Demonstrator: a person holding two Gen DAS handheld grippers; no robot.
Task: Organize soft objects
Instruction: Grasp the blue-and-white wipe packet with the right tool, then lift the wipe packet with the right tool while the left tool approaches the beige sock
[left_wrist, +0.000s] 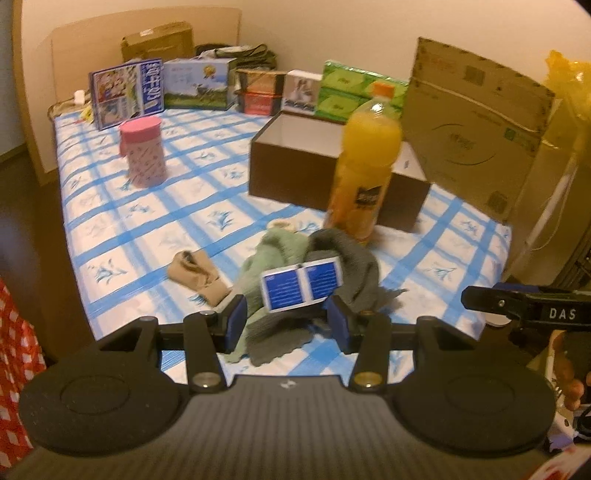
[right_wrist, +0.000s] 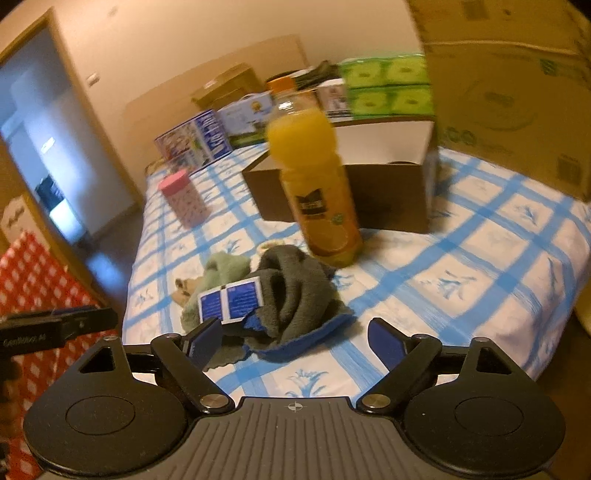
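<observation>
Both grippers hang over the heap now. The left gripper (left_wrist: 286, 317) has its jaws part-open, blue pads on either side of the cloths with a gap left over; nothing pinched that I can see. The right gripper (right_wrist: 295, 341) stands much wider, jaws spread, holding nothing, the folded edge of the grey cloth (right_wrist: 295, 291) lying between them at the bottom centre of its view.

That grey one looks thick and fleecy, limp, sure to sag and trail when lifted; I'd go for the bunched fold in its middle, not a loose corner. Tangled against it on the left is the green cloth (left_wrist: 266, 258), a thinner ribbed knit, light, likely to drag along with the grey one if they are not parted. On top sits a blue packet (left_wrist: 301, 282), flat and glossy, probably slippery, and it may slide off when the cloth moves. Just left of the heap lies a beige sock (left_wrist: 195, 275), crumpled, easy to nip anywhere.

Careful though: the juice bottle (left_wrist: 365, 162) stands upright right behind the pile, tall, nearly full, and I'd say easy to topple with a careless tug.

Behind it, centre of the frame, an open brown box (left_wrist: 295, 173) with a white inside, a fair home for the soft things. A pink canister (left_wrist: 144, 155) stands upper left. All of it rests on a bed (left_wrist: 147, 229) under a shiny blue-checked cover, slick-looking. Boxes line the far wall; a doorway (right_wrist: 55, 147) shows left in the right view.
</observation>
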